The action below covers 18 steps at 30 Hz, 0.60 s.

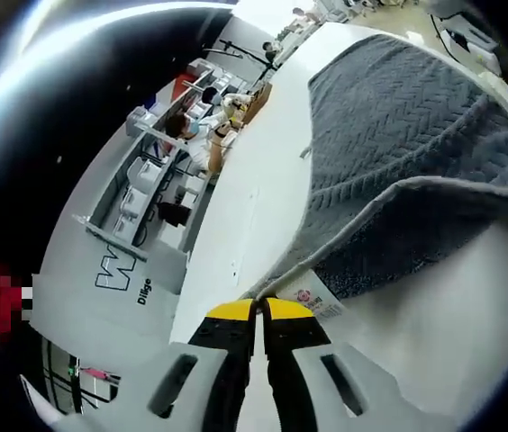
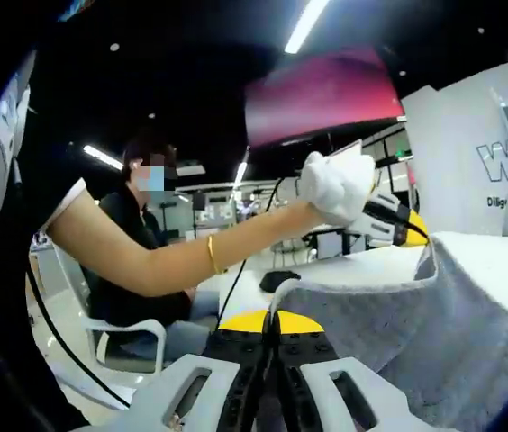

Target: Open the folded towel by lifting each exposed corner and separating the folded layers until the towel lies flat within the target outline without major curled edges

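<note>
White table (image 1: 263, 216) carries the grey towel (image 1: 398, 135) at 1 o'clock. Left gripper (image 1: 258, 310) and right gripper (image 2: 274, 322) each pinch a towel edge. A gloved hand (image 2: 337, 184) holds the far gripper at 1 o'clock.

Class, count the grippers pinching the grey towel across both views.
2. The left gripper pinches a towel corner near its label; the right gripper pinches the towel's edge. More grippers may be hidden.

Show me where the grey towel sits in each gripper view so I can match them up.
Left gripper view: the grey towel spreads over the upper right, its edge running down into the shut left gripper.
Right gripper view: it drapes across the lower right, its edge pinched in the right gripper.
Shared landmark: the white table under it.
</note>
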Each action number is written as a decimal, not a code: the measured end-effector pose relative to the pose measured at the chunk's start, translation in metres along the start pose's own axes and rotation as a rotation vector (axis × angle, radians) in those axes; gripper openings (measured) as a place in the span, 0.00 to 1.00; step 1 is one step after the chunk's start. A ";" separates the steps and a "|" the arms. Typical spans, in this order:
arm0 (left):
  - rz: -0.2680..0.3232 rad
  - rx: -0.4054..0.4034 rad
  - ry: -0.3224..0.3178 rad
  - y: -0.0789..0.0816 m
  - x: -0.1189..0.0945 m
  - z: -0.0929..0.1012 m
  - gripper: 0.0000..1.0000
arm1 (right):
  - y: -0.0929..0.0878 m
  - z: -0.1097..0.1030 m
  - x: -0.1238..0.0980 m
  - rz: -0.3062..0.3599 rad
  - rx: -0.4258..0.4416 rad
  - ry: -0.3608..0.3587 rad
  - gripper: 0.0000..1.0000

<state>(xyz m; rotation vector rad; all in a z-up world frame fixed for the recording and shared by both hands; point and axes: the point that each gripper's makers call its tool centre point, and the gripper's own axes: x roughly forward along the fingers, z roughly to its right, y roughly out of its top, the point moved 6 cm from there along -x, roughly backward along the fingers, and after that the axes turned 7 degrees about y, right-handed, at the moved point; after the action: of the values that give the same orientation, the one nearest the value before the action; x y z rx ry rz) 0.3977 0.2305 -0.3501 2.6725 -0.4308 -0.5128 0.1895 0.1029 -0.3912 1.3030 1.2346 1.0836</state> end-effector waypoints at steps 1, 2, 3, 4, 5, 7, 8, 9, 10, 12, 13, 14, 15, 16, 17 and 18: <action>0.001 -0.003 -0.001 -0.001 0.000 0.000 0.02 | -0.002 -0.002 0.004 -0.013 -0.010 0.008 0.00; 0.001 -0.006 -0.001 -0.003 -0.001 0.000 0.02 | -0.004 -0.003 0.009 -0.025 -0.020 0.015 0.00; 0.002 -0.009 -0.002 -0.004 -0.001 0.000 0.02 | -0.006 -0.005 0.013 -0.038 -0.030 0.023 0.00; -0.002 -0.011 -0.006 -0.007 -0.001 0.000 0.02 | -0.008 -0.005 0.017 -0.050 -0.031 0.030 0.00; -0.006 -0.010 -0.008 -0.009 -0.001 0.001 0.02 | -0.012 -0.006 0.022 -0.062 -0.036 0.038 0.00; -0.021 -0.006 -0.018 -0.015 -0.003 0.004 0.02 | -0.017 -0.009 0.031 -0.078 -0.036 0.060 0.00; -0.036 0.011 -0.024 -0.018 -0.004 0.005 0.02 | -0.019 -0.010 0.034 -0.082 -0.039 0.071 0.00; -0.044 0.017 -0.028 -0.019 -0.005 0.006 0.02 | -0.021 -0.010 0.038 -0.093 -0.037 0.079 0.00; -0.050 0.023 -0.035 -0.021 -0.006 0.007 0.02 | -0.023 -0.011 0.041 -0.102 -0.039 0.088 0.00; -0.056 0.033 -0.042 -0.024 -0.007 0.008 0.02 | -0.025 -0.013 0.047 -0.108 -0.044 0.098 0.00; -0.059 0.037 -0.044 -0.025 -0.008 0.009 0.02 | -0.026 -0.013 0.049 -0.111 -0.047 0.104 0.00; -0.063 0.037 -0.047 -0.027 -0.008 0.009 0.02 | -0.027 -0.014 0.050 -0.116 -0.048 0.109 0.00; -0.065 0.037 -0.048 -0.029 -0.009 0.008 0.02 | -0.028 -0.014 0.049 -0.120 -0.049 0.111 0.00; -0.066 0.036 -0.048 -0.030 -0.009 0.008 0.03 | -0.028 -0.014 0.049 -0.123 -0.048 0.113 0.00; -0.067 0.026 -0.048 -0.033 -0.008 0.008 0.03 | -0.030 -0.014 0.048 -0.129 -0.046 0.116 0.00; -0.066 0.016 -0.050 -0.034 -0.008 0.008 0.03 | -0.030 -0.014 0.047 -0.132 -0.041 0.118 0.00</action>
<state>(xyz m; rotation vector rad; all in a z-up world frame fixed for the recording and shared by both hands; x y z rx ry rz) 0.3951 0.2612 -0.3688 2.7017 -0.3626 -0.5986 0.1763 0.1498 -0.4213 1.1234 1.3586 1.0976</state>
